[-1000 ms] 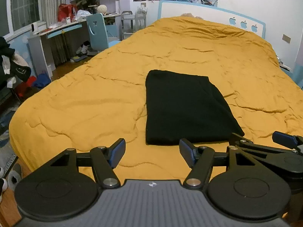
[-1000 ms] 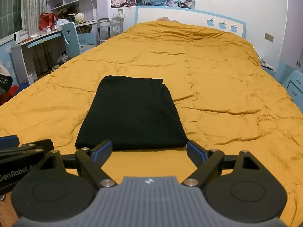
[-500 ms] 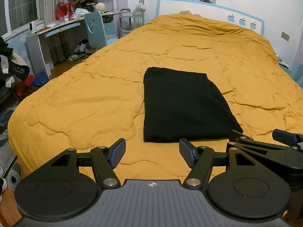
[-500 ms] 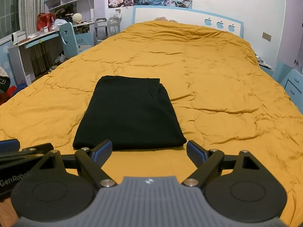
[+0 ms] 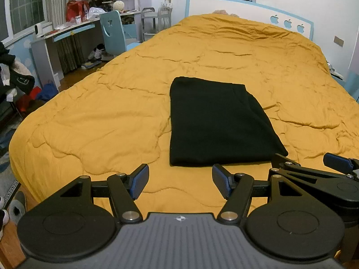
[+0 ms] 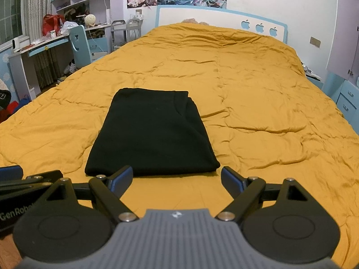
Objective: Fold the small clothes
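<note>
Two claws hang spread wide and empty at the foot of the bed: the left claw (image 5: 180, 180) and, just to its right, the right claw (image 6: 176, 180). One black garment (image 5: 218, 123) lies flat on the orange quilt (image 5: 101, 121) just ahead of both, slightly right of the left claw's centre line and slightly left of the right claw's; neither claw touches it. Seemingly folded already into a neat rectangle, it shows a layered edge along its right side. A careless pinch at the near hem could, by the look of it, catch only the top layer and peel the fold open. A grab that dips too deep could gather the soft quilt with the cloth, and uneven lifting by the two claws would likely skew the stack. Further off, left of the claws, stand one desk (image 5: 47, 42) and one blue chair (image 5: 113, 32). Farthest away, the headboard (image 6: 202, 15) carries three apple cut-outs.
</note>
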